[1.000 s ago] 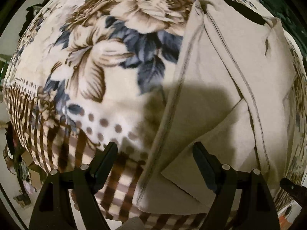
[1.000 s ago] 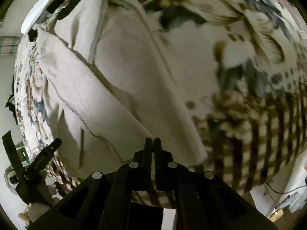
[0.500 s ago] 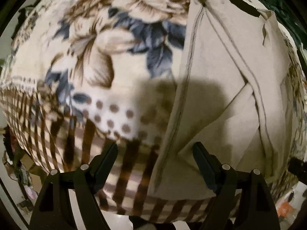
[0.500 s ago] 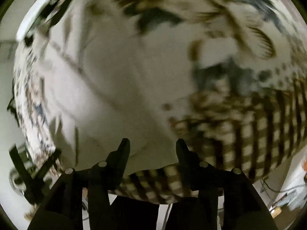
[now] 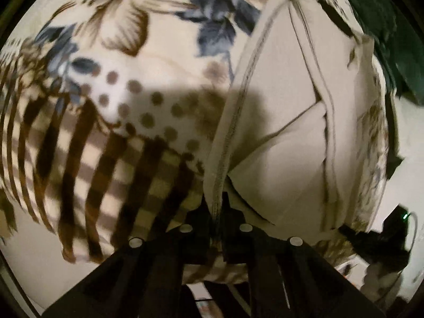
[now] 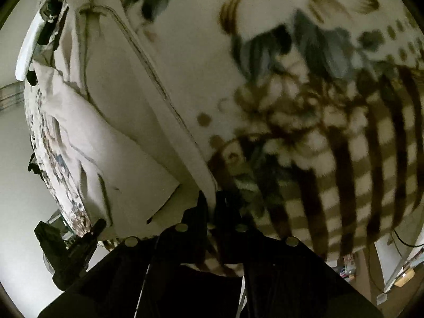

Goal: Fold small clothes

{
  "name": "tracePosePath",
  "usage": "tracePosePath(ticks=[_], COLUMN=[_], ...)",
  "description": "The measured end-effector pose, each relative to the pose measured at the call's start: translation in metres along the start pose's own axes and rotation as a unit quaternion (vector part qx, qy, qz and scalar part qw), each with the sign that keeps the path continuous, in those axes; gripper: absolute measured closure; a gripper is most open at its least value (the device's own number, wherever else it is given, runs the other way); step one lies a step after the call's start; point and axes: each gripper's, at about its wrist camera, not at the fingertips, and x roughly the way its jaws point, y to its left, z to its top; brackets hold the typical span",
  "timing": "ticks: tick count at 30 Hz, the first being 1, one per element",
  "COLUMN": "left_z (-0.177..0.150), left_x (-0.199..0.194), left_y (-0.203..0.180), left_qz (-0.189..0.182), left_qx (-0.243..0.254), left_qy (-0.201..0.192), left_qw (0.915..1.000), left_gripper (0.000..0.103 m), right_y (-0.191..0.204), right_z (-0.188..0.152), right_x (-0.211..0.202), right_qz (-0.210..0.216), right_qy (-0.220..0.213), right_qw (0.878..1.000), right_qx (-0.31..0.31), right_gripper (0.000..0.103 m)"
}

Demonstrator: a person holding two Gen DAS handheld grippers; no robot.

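Now, left gripper [image 5: 217,206]: low over the near edge of the blanket [image 5: 114,122], pointing forward, jaws clenched on the stitched hem of the beige garment [image 5: 278,122].
Right gripper [image 6: 209,206]: also low at the near edge, jaws pinched on the garment's [image 6: 114,122] near corner.
Garment: spread on the flowered, checked blanket, partly folded, one flap lying diagonally across its middle in the left wrist view.
Hem edge: runs straight away from each gripper toward the far side.
Open room: wide bare blanket beside the garment, to the left in the left wrist view and to the right in the right wrist view.
Blur: both views are smeared.
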Motion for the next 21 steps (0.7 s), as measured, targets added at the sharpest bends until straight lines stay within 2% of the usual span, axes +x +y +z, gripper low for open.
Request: tracePosePath(ticks=[2,7,10,12,15,16,17,18,19,20,21], left_z=[0.003,0.045,0.099,0.139,0.187,0.201,0.205,0.207,0.205,0.202,0.197], left_x=[-0.013,-0.041,-0.045,-0.045,-0.040,-0.041,-0.044,-0.044,-0.052,-0.056,-0.060], left_y=[0.014,0.021,0.003,-0.013,-0.018,-0.015,-0.015,-0.017,-0.009,-0.005,0.000], left_qz=[-0.024,-0.084,-0.114,-0.135,-0.165,-0.187,-0.199,-0.207,-0.216,-0.212,-0.202], left_qx=[-0.029,-0.073,-0.078,-0.069,-0.082,-0.091,-0.097,-0.099,-0.098,-0.096,-0.093], left_qy=[0.005,0.001,-0.012,-0.019,-0.033,-0.035,-0.037,-0.042,-0.059,-0.069,-0.077], left_qw=[0.9993,0.9938,0.9904,0.9883,0.9823,0.9775,0.9744,0.9723,0.9697,0.9702,0.9718], left_gripper=[0.100,0.100,0.099,0.098,0.096,0.096,0.092,0.089,0.081,0.064,0.053], right_y=[0.005,0.032,0.065,0.090,0.111,0.114,0.114,0.113,0.109,0.108,0.108], right_z=[-0.001,0.022,0.055,0.092,0.137,0.152,0.157,0.159,0.160,0.157,0.152], right_x=[-0.014,-0.066,-0.083,-0.091,-0.091,-0.090,-0.091,-0.096,-0.100,-0.105,-0.105], right_qz=[0.007,0.042,0.065,0.080,0.100,0.118,0.126,0.133,0.132,0.117,0.089], right_qy=[-0.006,-0.030,-0.058,-0.086,-0.100,-0.097,-0.095,-0.103,-0.112,-0.127,-0.132], right_qw=[1.000,0.998,0.996,0.992,0.989,0.988,0.987,0.986,0.984,0.984,0.986], right_qx=[-0.002,-0.019,-0.028,-0.038,-0.035,-0.027,-0.022,-0.021,-0.026,-0.040,-0.057], right_gripper=[0.098,0.098,0.098,0.098,0.095,0.085,0.065,0.055,0.046,0.046,0.046])
